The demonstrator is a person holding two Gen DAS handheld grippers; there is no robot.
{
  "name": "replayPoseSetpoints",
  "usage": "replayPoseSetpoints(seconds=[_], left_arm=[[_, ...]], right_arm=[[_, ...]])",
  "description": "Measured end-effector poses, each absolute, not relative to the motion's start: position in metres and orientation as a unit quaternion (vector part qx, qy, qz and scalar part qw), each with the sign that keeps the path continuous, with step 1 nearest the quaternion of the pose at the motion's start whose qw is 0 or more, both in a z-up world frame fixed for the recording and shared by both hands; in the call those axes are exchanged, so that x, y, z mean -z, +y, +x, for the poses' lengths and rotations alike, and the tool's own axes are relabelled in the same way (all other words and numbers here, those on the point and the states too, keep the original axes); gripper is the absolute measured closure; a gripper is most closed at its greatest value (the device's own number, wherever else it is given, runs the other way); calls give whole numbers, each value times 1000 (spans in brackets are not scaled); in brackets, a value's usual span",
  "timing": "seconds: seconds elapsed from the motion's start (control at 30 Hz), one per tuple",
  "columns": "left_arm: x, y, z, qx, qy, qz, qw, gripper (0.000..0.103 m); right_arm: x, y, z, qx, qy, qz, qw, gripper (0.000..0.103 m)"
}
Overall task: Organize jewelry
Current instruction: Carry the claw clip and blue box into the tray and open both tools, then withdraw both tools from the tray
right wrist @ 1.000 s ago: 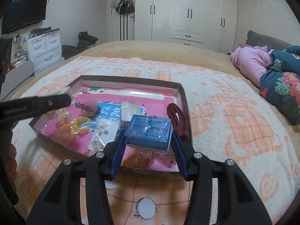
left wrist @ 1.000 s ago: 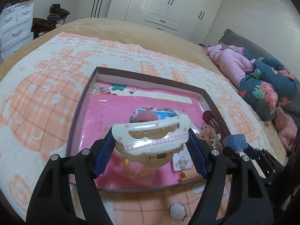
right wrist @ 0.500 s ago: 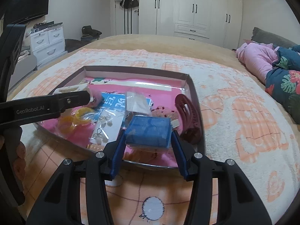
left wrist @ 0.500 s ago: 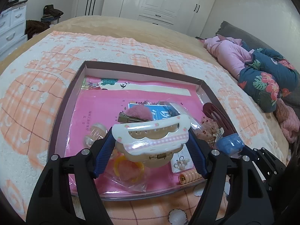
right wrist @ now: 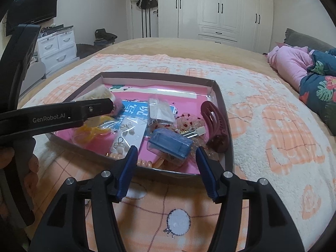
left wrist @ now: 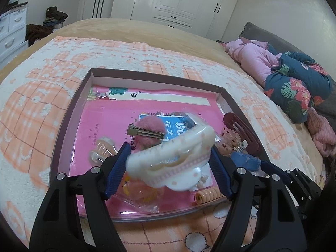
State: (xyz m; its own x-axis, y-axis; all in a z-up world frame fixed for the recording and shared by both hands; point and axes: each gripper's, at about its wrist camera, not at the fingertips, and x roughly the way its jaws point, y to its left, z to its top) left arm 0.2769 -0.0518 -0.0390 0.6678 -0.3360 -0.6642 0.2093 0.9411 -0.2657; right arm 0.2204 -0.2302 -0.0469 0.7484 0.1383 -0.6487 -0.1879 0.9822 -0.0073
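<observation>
A shallow dark-rimmed tray with a pink lining lies on the bed. My left gripper has its fingers spread; the white hair claw is tilted and blurred between them, falling over the tray. My right gripper is open at the tray's near edge. The blue plastic box lies tilted in the tray just beyond its fingertips. A pink pom-pom clip, a dark red hair claw, an earring card and orange hair ties also lie in the tray.
The tray sits on a white and orange fleece blanket. Pink and floral bedding is piled at the right. White wardrobes and a drawer unit stand beyond the bed.
Both grippers have opened. The blue box dropped from my right gripper into the tray. The white hair claw has come loose and tilts as it falls from my left gripper.
</observation>
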Motion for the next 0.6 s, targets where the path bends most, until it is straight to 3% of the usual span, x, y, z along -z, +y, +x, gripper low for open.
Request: replayPoseSetpoints(seconds=[0.6], left_arm=[[11,-36,229,132,343,-69,928,31]], right_arm=[[21,-249,178,-71,316,-28,946,30]])
